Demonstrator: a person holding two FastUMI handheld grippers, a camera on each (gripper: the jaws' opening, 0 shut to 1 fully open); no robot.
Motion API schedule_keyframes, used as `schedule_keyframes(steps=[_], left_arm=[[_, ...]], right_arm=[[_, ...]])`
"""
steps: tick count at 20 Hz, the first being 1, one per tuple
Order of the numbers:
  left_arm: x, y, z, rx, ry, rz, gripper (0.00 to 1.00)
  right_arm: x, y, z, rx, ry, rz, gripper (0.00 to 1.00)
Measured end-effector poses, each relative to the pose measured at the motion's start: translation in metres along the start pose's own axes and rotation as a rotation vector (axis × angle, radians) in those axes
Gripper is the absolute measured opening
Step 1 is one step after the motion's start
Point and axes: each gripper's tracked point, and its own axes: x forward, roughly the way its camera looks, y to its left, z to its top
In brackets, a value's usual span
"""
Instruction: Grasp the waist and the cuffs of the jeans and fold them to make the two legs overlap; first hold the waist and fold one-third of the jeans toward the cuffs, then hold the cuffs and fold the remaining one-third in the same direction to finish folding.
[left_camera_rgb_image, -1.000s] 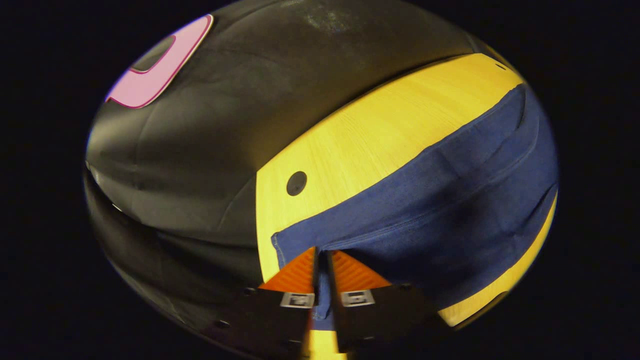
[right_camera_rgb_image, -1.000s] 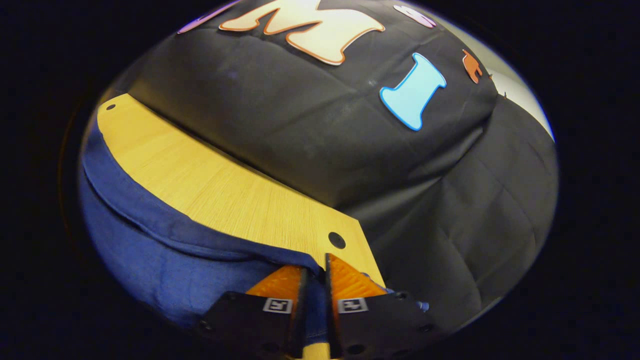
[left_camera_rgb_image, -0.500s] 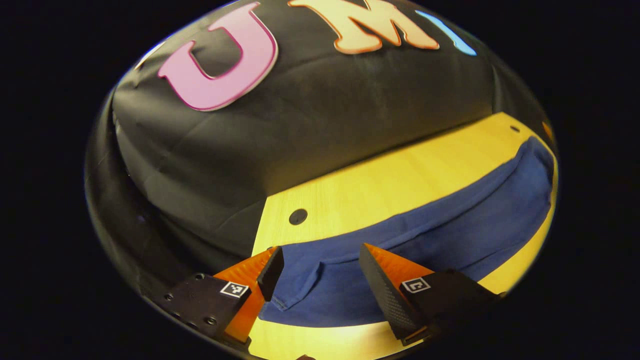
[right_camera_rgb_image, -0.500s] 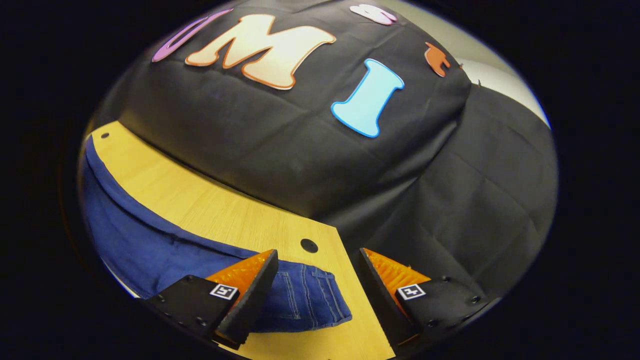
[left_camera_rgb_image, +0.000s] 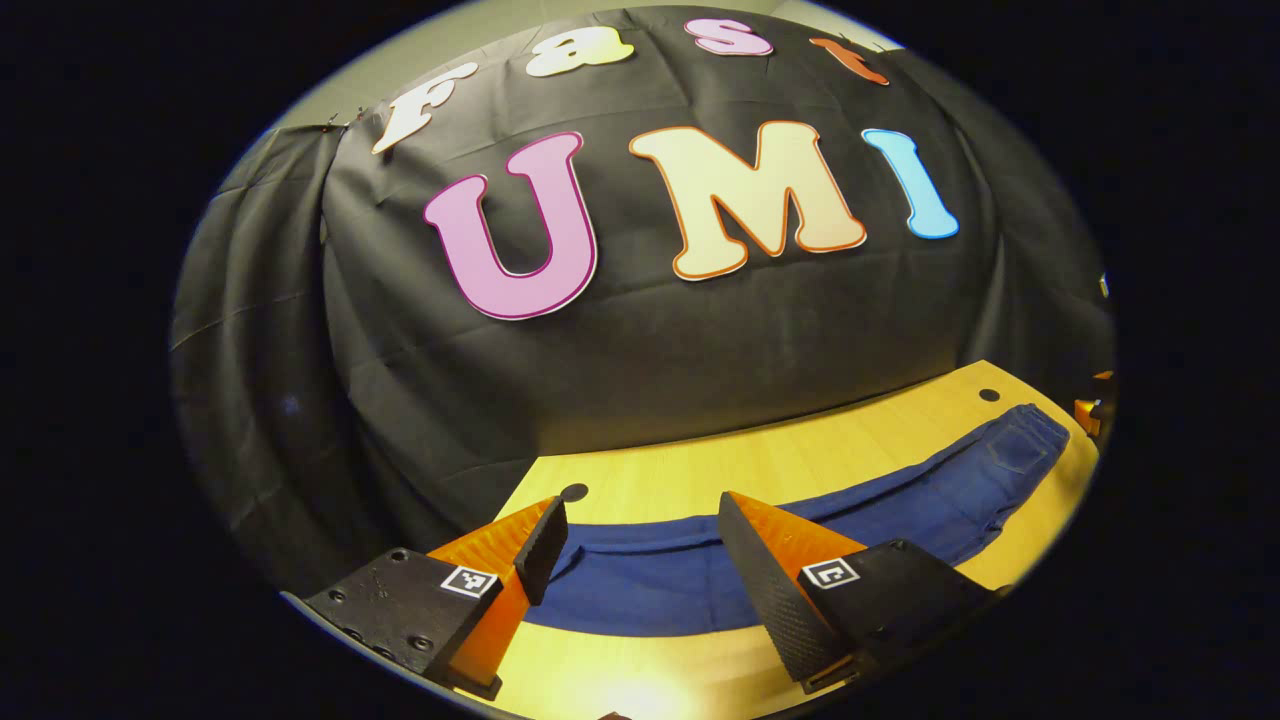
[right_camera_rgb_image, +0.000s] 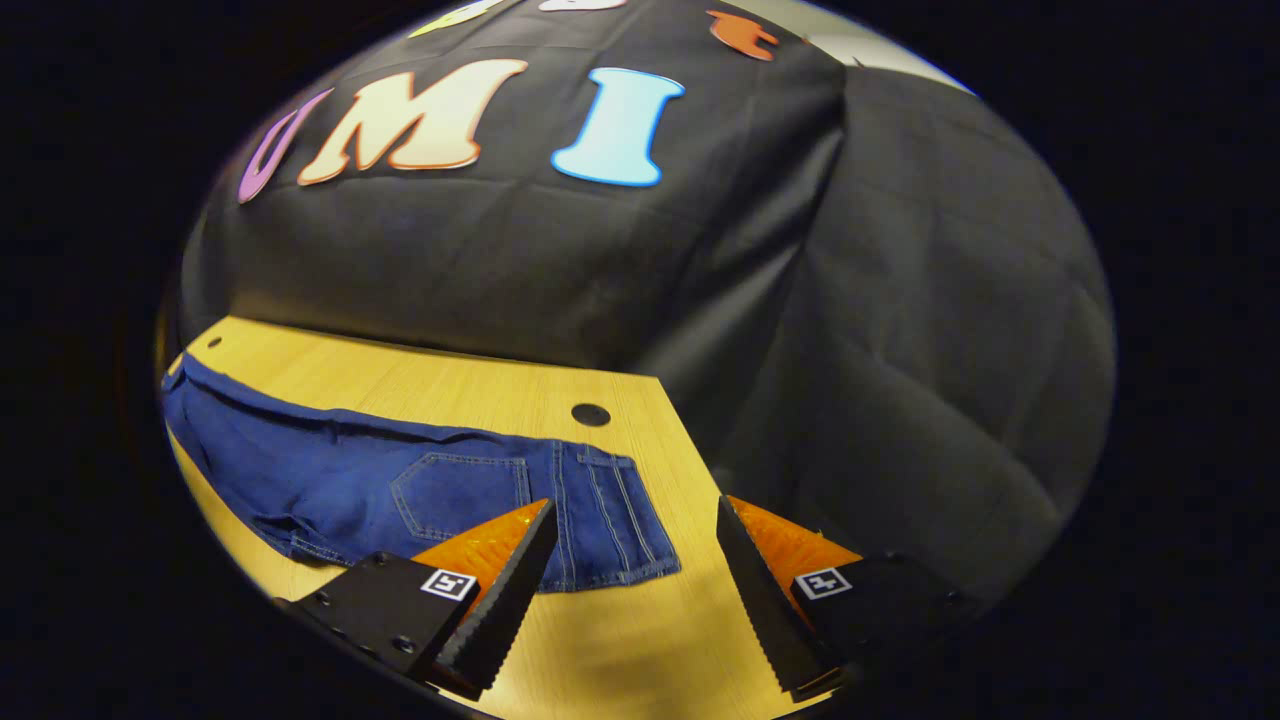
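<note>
The blue jeans (left_camera_rgb_image: 650, 585) lie flat and stretched out along the wooden table (left_camera_rgb_image: 800, 460), folded lengthwise with one leg over the other. In the left gripper view their cuff end is just below my left gripper (left_camera_rgb_image: 640, 505), which hangs open above it and holds nothing. The waist end with a back pocket (left_camera_rgb_image: 1010, 450) lies far to the right. In the right gripper view the jeans (right_camera_rgb_image: 330, 470) show a back pocket (right_camera_rgb_image: 460, 490) and the waistband (right_camera_rgb_image: 615, 520). My right gripper (right_camera_rgb_image: 635, 503) is open just above and beyond the waistband, apart from the cloth.
The table (right_camera_rgb_image: 420, 380) has round dark holes near its back corners (left_camera_rgb_image: 574, 492) (right_camera_rgb_image: 590, 414). Black cloth walls close off the back and both sides. A strip of bare wood runs between the jeans and the back wall.
Both grippers were shut on the ends of the jeans a second ago. They have opened, let go and risen back; the jeans now lie flat on the table.
</note>
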Motion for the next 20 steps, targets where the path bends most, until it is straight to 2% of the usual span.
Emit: schedule_keyframes(steps=[3, 4, 5, 6, 7, 8, 12, 14, 15, 16, 18, 19, 20], left_arm=[[0.002, -0.002, 0.001, 0.011, 0.013, 0.012, 0.95], [0.002, -0.001, 0.001, 0.016, 0.018, 0.02, 1.0], [0.001, -0.001, 0.002, 0.019, 0.022, 0.029, 1.0], [0.002, -0.001, 0.002, 0.021, 0.026, 0.038, 0.95], [0.003, 0.0, 0.003, 0.023, 0.031, 0.05, 1.0], [0.003, 0.0, 0.003, 0.029, 0.037, 0.06, 0.95], [0.0, -0.001, 0.009, 0.049, 0.057, 0.107, 0.95], [-0.007, 0.001, 0.014, 0.05, 0.053, 0.122, 0.95], [-0.01, 0.003, 0.016, 0.053, 0.048, 0.128, 0.95], [-0.012, 0.004, 0.02, 0.06, 0.043, 0.134, 0.94], [-0.017, 0.006, 0.023, 0.07, 0.04, 0.139, 0.95], [-0.019, 0.005, 0.022, 0.072, 0.042, 0.14, 0.95], [-0.019, 0.004, 0.022, 0.07, 0.045, 0.14, 0.95]], right_arm=[[0.018, -0.014, -0.024, 0.115, 0.077, 0.024, 0.99], [0.025, -0.016, -0.034, 0.147, 0.101, 0.031, 0.99], [0.032, -0.017, -0.043, 0.173, 0.128, 0.039, 0.99], [0.036, -0.017, -0.051, 0.196, 0.152, 0.05, 0.99], [0.044, -0.018, -0.057, 0.219, 0.176, 0.062, 0.99], [0.05, -0.019, -0.062, 0.241, 0.197, 0.074, 1.0], [0.075, -0.022, -0.077, 0.343, 0.273, 0.09, 0.99], [0.081, -0.017, -0.088, 0.385, 0.324, 0.128, 0.99], [0.086, -0.016, -0.087, 0.391, 0.308, 0.134, 0.94], [0.087, -0.01, -0.089, 0.384, 0.301, 0.158, 0.98], [0.09, 0.004, -0.086, 0.367, 0.284, 0.226, 0.66], [0.084, 0.01, -0.089, 0.363, 0.307, 0.246, 0.5], [0.089, 0.011, -0.084, 0.355, 0.275, 0.245, 0.35]])
